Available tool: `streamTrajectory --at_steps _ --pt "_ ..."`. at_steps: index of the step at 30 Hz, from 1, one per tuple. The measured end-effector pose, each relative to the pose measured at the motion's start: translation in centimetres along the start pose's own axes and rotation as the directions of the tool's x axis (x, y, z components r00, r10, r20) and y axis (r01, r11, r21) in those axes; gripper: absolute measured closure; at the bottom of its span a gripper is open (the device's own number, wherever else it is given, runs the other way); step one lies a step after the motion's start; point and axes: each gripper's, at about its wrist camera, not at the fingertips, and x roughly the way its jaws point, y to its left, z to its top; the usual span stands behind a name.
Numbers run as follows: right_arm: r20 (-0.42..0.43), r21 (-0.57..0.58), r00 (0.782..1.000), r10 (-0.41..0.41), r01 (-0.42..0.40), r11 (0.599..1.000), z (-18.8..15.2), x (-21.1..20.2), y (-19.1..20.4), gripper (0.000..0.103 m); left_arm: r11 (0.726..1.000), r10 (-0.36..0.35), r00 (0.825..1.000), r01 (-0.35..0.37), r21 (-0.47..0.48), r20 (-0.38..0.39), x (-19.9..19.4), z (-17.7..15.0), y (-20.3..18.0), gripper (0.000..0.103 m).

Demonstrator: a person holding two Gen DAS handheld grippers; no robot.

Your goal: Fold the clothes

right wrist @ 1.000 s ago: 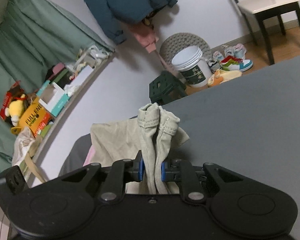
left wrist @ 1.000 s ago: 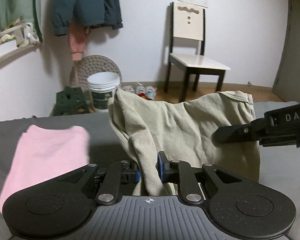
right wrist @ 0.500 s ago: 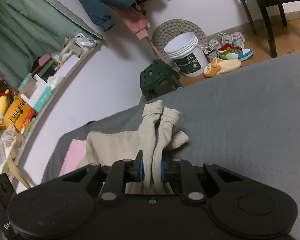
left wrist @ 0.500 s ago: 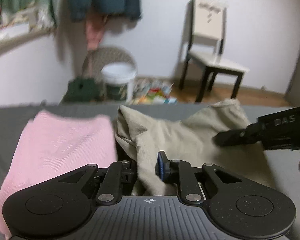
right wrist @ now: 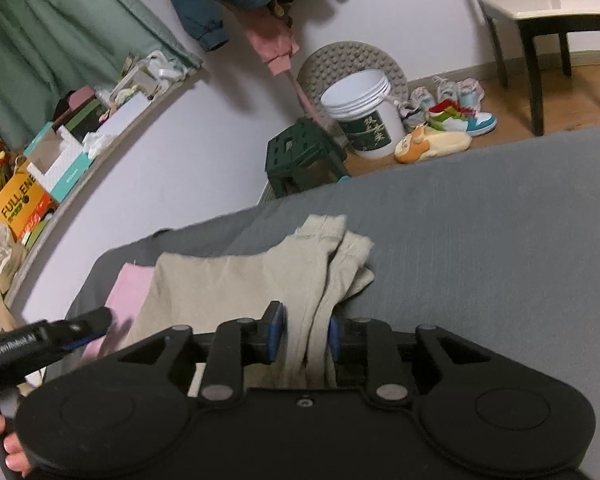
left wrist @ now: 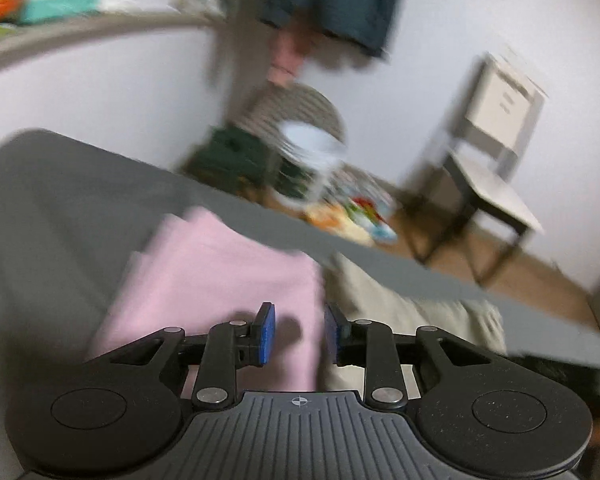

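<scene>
Since a second ago both grippers have let go: the beige garment that hung pinched between them now lies flat on the grey bed, and the left wrist view has swung sideways into heavy blur.

At the lower left of the right wrist view, the left gripper (right wrist: 100, 322) reaches in over the pink folded garment (right wrist: 130, 292), a hand (right wrist: 4, 440) showing at the corner behind it. In its own view the left gripper (left wrist: 298, 334) stands wide with nothing between its blue pads (left wrist: 267, 334); the pink folded garment (left wrist: 220, 280) fills the middle left of that frame, and the beige garment (left wrist: 399, 304) lies just right of it, the two touching along one edge.

Centre of the right wrist view, the beige garment (right wrist: 240, 292) rests on the grey bed (right wrist: 479, 240). The right gripper (right wrist: 303, 336) is parted, its jaws either side of a loose beige fold without clamping it. Beyond the bed, upper right, a white bucket (right wrist: 365, 116) stands on the floor.
</scene>
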Motion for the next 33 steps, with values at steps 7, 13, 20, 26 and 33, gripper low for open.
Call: streamTrajectory --at_steps 7,13,20,26,33 --pt "-0.006 -0.44 0.983 0.184 -0.168 0.882 -0.6 -1.4 7.7 0.072 0.968 -0.125 0.99 0.108 -0.227 -0.06 2.3 -0.9 2.7 0.072" --pt "-0.188 -0.816 0.965 0.18 -0.256 0.518 -3.7 2.2 14.2 0.059 0.974 -0.072 0.994 0.052 -0.218 -0.084 4.5 -2.8 3.8 0.073" --pt "-0.452 -0.801 0.884 0.117 -0.46 0.383 -2.5 6.7 14.8 0.039 0.97 -0.037 0.996 0.015 -0.245 -0.084 4.8 -2.7 4.7 0.073" --pt "-0.479 -0.811 0.875 0.074 -0.473 0.344 -2.8 7.5 14.9 0.03 0.973 -0.065 0.995 0.047 -0.226 -0.071 3.6 -2.3 4.6 0.072" --pt "-0.429 -0.818 0.893 0.134 -0.448 0.361 -0.5 6.6 14.5 0.029 0.945 -0.112 0.994 0.108 -0.308 0.005 2.0 -1.9 5.7 0.072"
